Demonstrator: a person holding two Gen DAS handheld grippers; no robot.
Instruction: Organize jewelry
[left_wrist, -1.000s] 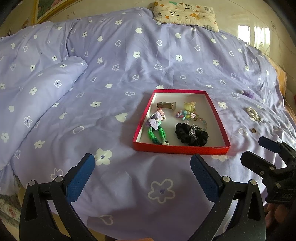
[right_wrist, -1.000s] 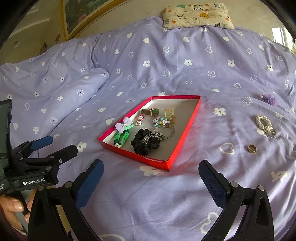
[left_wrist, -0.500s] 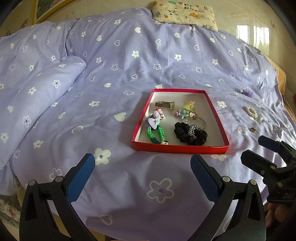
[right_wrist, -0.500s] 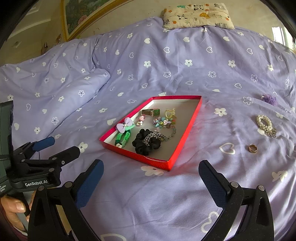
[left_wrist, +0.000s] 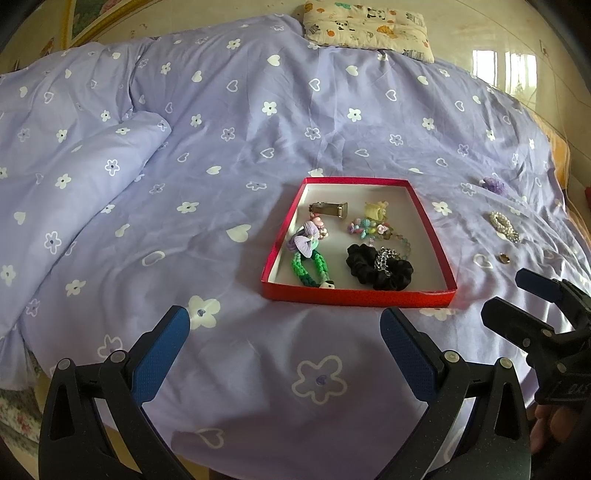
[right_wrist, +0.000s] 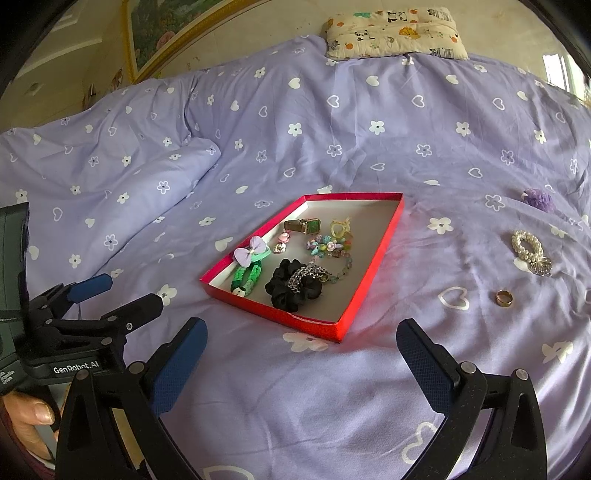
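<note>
Both my grippers hover over the bed (left_wrist: 258, 122), left gripper (left_wrist: 284, 354) and right gripper (right_wrist: 301, 363) each with jaws spread wide and holding nothing. The red tray (right_wrist: 347, 317) lies straight ahead of my left jaws. Ahead and right of my right jaws, a gold ring (right_wrist: 504, 297), pearl bracelet (right_wrist: 528, 246) and purple pom-pom (right_wrist: 538, 199) lie loose on the cover.

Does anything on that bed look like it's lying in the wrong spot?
Yes. Most trinkets sit inside the red tray, but three lie loose on the purple bedspread to its right: a pearl bracelet, a gold ring and a fuzzy purple piece. Nothing looks broken.
</note>
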